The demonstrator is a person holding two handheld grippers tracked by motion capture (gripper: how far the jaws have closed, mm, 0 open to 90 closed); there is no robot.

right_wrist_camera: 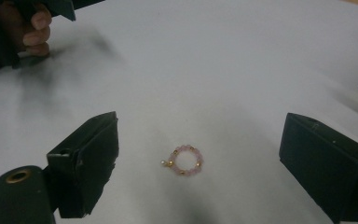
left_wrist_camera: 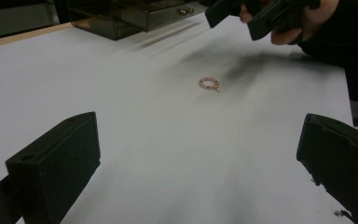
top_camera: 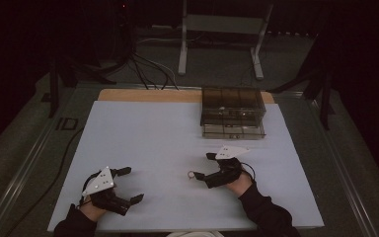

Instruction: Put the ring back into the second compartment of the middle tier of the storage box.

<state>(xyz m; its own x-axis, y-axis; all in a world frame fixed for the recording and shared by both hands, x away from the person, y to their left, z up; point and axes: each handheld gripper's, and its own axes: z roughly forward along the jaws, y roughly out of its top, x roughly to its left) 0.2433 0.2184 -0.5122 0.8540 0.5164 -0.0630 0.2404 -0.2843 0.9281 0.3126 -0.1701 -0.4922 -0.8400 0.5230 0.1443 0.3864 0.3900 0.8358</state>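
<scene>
A small ring of pink and gold beads (top_camera: pixel 191 174) lies flat on the white sheet (top_camera: pixel 153 138). In the right gripper view the bead ring (right_wrist_camera: pixel 186 160) sits between the two black jaws of my right gripper (right_wrist_camera: pixel 200 135), apart from both pads. My right gripper (top_camera: pixel 203 166) is open, low over the sheet, pointing left. My left gripper (top_camera: pixel 133 184) rests open near the front left with nothing between its jaws. In the left gripper view the ring (left_wrist_camera: pixel 209 84) lies well ahead of my left gripper (left_wrist_camera: pixel 200 140), with the right gripper (left_wrist_camera: pixel 242 18) beyond it.
A smoky transparent drawer box (top_camera: pixel 233 113) stands at the back right of the sheet, also seen as the box (left_wrist_camera: pixel 135 14) in the left gripper view. Cables (top_camera: pixel 153 74) and a metal stand (top_camera: pixel 222 29) lie on the floor behind the table.
</scene>
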